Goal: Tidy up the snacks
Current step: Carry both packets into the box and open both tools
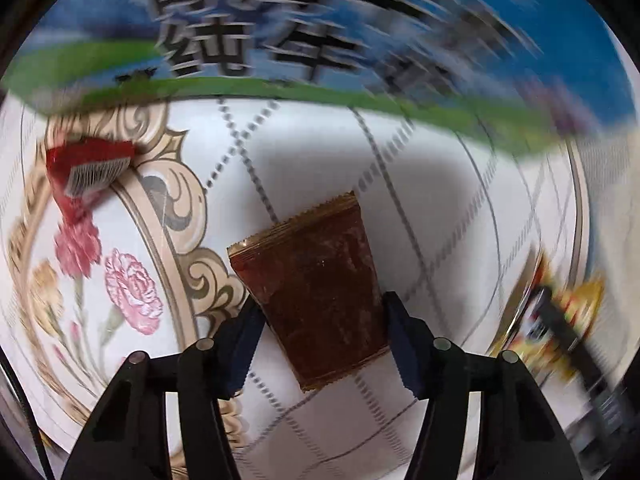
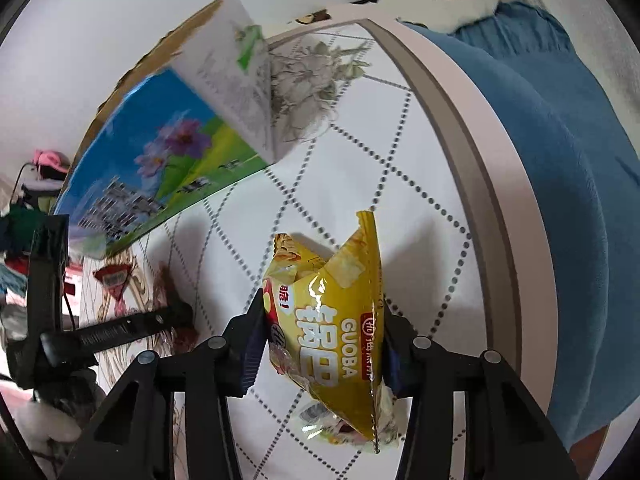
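In the left wrist view my left gripper (image 1: 322, 312) is shut on a brown snack packet (image 1: 316, 288) and holds it above the patterned tablecloth. A red snack packet (image 1: 86, 168) lies on the cloth at the far left. A blue and green milk carton box (image 1: 320, 40) stands just ahead, blurred. In the right wrist view my right gripper (image 2: 322, 320) is shut on a yellow Guoba snack bag (image 2: 336, 320) and holds it above the cloth. The same box (image 2: 160, 160) stands to the upper left. The left gripper (image 2: 132, 326) shows at the left.
The round table's rim (image 2: 480, 160) curves along the right, with a blue cushion (image 2: 580, 200) beyond it. The red packet (image 2: 114, 276) lies below the box. Clutter sits off the table at the far left.
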`<state>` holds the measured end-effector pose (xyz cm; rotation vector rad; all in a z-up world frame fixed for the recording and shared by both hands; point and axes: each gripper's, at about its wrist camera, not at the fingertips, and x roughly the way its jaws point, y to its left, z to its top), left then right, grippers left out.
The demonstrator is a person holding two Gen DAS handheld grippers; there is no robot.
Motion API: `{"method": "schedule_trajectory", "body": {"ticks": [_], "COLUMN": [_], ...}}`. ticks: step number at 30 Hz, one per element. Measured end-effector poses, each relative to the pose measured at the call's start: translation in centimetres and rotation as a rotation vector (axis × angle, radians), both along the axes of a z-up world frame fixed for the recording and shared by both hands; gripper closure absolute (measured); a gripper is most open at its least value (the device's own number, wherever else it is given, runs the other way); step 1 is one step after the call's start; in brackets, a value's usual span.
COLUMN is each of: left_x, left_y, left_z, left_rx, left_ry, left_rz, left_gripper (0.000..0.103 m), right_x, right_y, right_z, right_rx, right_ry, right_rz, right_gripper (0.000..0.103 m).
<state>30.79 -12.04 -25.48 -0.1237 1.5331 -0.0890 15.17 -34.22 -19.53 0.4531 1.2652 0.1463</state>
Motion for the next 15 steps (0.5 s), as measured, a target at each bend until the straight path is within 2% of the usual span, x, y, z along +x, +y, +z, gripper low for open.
{"method": "schedule_trajectory", "body": {"ticks": [3,5,7,10,11,15], "left_x": [-2.4,-3.2,-3.1,-2.1,-1.8,-2.2], "left_y": [-0.5,-0.1,1.1,3.4,3.8,2.8], "left_z": [-0.4,-1.1,-1.9,-2.7,-2.7,-2.3], "left_rx": [0.026,0.0,-0.052,-0.115,-0.122,-0.068], "left_ry": [0.014,0.04,0.055,0.078,0.076,0.024], "left_rz": [-0.107,-0.135,-0.095,0.025,0.065,0.038], "left_gripper": [0.047,0.046,0.045,0.045,0.048,0.051], "right_x": [-1.0,-2.0,-2.5,-2.9,-3.0,-3.4], "right_y": [1.0,2.0,3.0,3.8,3.9,4.3], "right_z": [0.8,1.1,0.7,-0.5,-1.0,-0.6], "right_rx": [0.007,0.0,-0.008,0.003,0.016,0.017], "right_ry": [-0.009,-0.013,-0.005,0.026,0.039,0.023], "right_rz": [0.042,0.077,0.106,0.114,0.106,0.099], "right_gripper": [0.053,0.053,0.053,0.053,0.053,0.053]}}
